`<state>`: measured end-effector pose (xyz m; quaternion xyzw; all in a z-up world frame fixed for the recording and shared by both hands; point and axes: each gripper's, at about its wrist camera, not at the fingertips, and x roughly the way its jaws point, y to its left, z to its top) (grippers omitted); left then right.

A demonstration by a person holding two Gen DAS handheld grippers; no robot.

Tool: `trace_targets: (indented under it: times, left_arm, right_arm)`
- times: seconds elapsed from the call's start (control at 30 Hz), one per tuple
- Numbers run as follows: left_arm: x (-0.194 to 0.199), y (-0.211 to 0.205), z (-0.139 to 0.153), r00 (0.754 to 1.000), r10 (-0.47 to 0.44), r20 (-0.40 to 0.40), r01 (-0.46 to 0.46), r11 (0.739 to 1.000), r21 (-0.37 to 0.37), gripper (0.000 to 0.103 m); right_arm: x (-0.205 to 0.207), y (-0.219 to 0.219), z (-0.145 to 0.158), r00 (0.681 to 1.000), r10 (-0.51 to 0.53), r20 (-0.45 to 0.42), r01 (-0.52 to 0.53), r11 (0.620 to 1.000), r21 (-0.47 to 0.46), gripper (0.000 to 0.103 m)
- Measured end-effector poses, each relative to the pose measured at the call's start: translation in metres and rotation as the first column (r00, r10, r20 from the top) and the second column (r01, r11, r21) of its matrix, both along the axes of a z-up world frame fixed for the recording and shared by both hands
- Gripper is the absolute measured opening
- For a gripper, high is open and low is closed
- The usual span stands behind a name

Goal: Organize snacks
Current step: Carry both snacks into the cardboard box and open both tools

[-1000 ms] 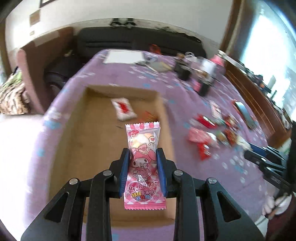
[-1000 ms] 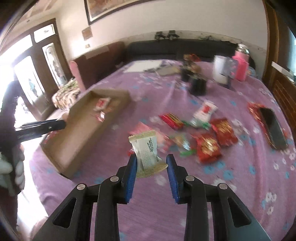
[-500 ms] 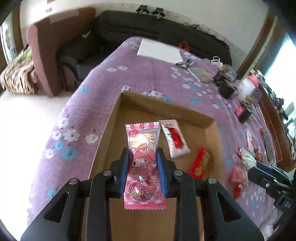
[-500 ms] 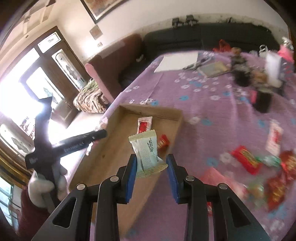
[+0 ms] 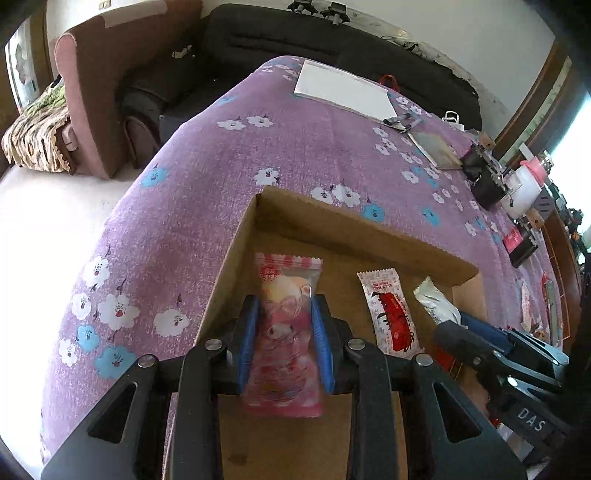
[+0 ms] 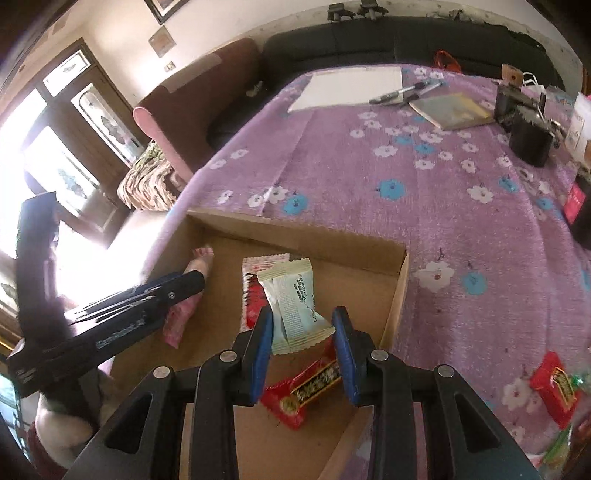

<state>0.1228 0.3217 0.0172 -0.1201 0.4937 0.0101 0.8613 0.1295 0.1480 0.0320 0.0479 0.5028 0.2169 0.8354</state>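
Note:
An open cardboard box lies on the purple flowered cloth. My left gripper is shut on a pink cartoon candy packet above the box's far left corner. My right gripper hangs over the right half of the box. Its jaws are opening, with a cream packet still between the pads and touching both. On the box floor lie a red-and-white sachet and a red bar wrapper. In the right wrist view, the left gripper comes in from the left with the pink packet.
Loose red snack packets lie on the cloth right of the box. Farther back are a white sheet, markers, a notebook and dark containers. An armchair and a black sofa stand beyond the table's edge.
Both grippers have carried their packets over the box and come lower. The right one swung left, away from the loose snacks. The sachet in the box looks nearer.

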Motion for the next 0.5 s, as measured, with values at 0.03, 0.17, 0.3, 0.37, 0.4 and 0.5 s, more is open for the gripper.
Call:
trace_targets:
  times: [0.03, 0.17, 0.3, 0.37, 0.4, 0.5]
  left_arm:
    - [-0.001, 0.0, 0.0, 1.0, -0.002, 0.0, 0.002, 1.0, -0.004, 0.028]
    - [-0.003, 0.002, 0.002, 1.0, 0.019, 0.002, -0.018, 0.998, -0.054, 0.042]
    - [-0.021, 0.0, 0.017, 0.999, 0.034, 0.031, -0.032, 0.998, -0.054, 0.042]
    - [-0.037, -0.005, 0.03, 0.998, 0.03, 0.057, -0.027, 0.998, -0.056, 0.042]
    - [-0.043, -0.007, 0.035, 0.997, 0.027, 0.066, -0.023, 0.998, -0.06, 0.042]
    - [-0.079, -0.018, 0.055, 0.996, 0.01, 0.09, -0.002, 0.996, -0.087, 0.045]
  right_arm:
    - [0.001, 0.0, -0.002, 1.0, -0.005, 0.004, 0.005, 1.0, -0.002, 0.036]
    - [-0.004, 0.0, 0.003, 0.999, -0.009, 0.04, 0.01, 1.0, -0.018, 0.04]
    - [-0.016, -0.013, 0.023, 0.995, -0.02, 0.093, 0.02, 1.0, -0.003, 0.043]
    - [-0.023, -0.026, 0.035, 0.993, -0.038, 0.112, 0.036, 0.999, 0.019, 0.043]
    - [-0.027, -0.034, 0.04, 0.992, -0.046, 0.121, 0.043, 0.999, 0.025, 0.043]
    - [-0.043, -0.063, 0.054, 0.986, -0.064, 0.154, 0.062, 0.998, 0.021, 0.047]
